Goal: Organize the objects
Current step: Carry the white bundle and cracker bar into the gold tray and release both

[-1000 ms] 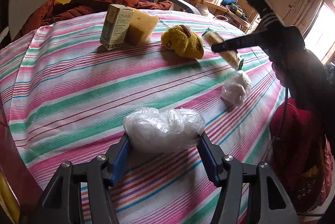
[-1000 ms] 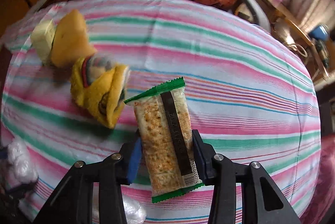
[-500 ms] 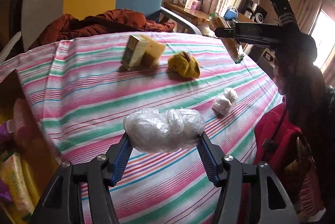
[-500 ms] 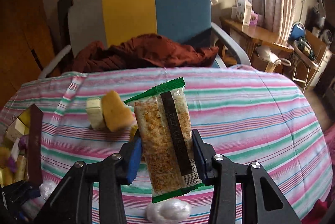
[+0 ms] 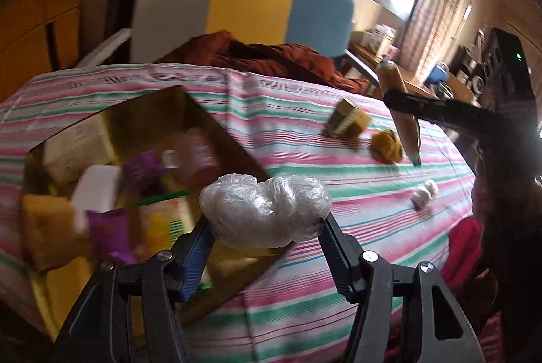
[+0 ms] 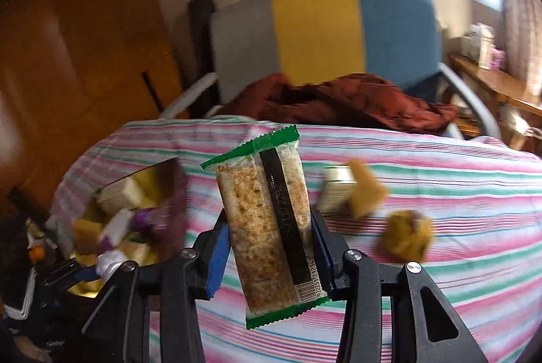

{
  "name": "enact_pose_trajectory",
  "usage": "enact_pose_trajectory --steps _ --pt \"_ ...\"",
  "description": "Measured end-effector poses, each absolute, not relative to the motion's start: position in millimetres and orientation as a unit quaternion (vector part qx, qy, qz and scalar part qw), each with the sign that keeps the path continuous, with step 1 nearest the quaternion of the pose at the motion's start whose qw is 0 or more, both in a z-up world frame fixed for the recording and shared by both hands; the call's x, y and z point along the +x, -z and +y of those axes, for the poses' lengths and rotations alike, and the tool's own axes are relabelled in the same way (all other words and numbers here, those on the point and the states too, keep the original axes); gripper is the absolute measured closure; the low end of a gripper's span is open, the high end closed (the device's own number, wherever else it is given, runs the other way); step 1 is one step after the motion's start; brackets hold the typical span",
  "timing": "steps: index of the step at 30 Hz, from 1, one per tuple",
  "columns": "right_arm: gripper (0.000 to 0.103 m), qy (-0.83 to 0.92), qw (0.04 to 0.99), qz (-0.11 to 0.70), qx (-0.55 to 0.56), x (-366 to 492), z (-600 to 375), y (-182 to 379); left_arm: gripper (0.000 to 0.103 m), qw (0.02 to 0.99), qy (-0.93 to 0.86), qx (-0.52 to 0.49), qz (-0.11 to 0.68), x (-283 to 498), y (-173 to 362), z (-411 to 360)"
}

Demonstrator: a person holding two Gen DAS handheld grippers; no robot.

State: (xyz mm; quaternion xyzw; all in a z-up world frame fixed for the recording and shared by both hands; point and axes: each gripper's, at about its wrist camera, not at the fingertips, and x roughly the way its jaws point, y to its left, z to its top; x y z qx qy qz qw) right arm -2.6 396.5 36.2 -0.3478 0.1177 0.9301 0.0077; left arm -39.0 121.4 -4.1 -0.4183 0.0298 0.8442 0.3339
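Observation:
My left gripper (image 5: 266, 227) is shut on a crumpled clear plastic bag (image 5: 264, 210), held in the air at the right edge of an open cardboard box (image 5: 220, 132) filled with several packets. My right gripper (image 6: 269, 244) is shut on a cracker packet (image 6: 271, 217) with green ends, held upright above the striped tablecloth (image 6: 440, 278). The right gripper with its packet (image 5: 401, 112) also shows in the left wrist view at the right. The box (image 6: 176, 180) lies at the left in the right wrist view, with the left gripper (image 6: 101, 264) beside it.
On the cloth lie a small carton with a sponge (image 5: 347, 122), a yellow knitted thing (image 5: 388, 146) and a white plastic ball (image 5: 423, 192). A grey, yellow and blue chair (image 5: 250, 3) with a rust-red garment (image 5: 271, 58) stands behind the table.
Both grippers swung left towards the box, each keeping its hold. The box has come into full view under the left gripper; the loose objects have shifted right.

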Motion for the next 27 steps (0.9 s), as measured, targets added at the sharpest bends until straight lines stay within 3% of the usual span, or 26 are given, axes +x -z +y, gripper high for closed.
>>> enact_pose_trajectory --steps 9,22,27 --pt "0.058 -0.915 -0.106 0.092 -0.379 -42.9 275.9 -11.3 0.041 0.254 -0.871 -0.421 0.006 -49.0 17.3 50.0" --pt "0.056 -0.900 -0.083 0.050 -0.425 -66.9 222.4 30.0 0.038 0.194 -0.888 -0.417 0.007 -52.5 31.7 21.6" --pt "0.044 -0.899 -0.080 0.054 -0.427 -65.3 225.0 32.2 0.036 0.185 -0.893 -0.410 0.018 -48.2 28.0 24.4"
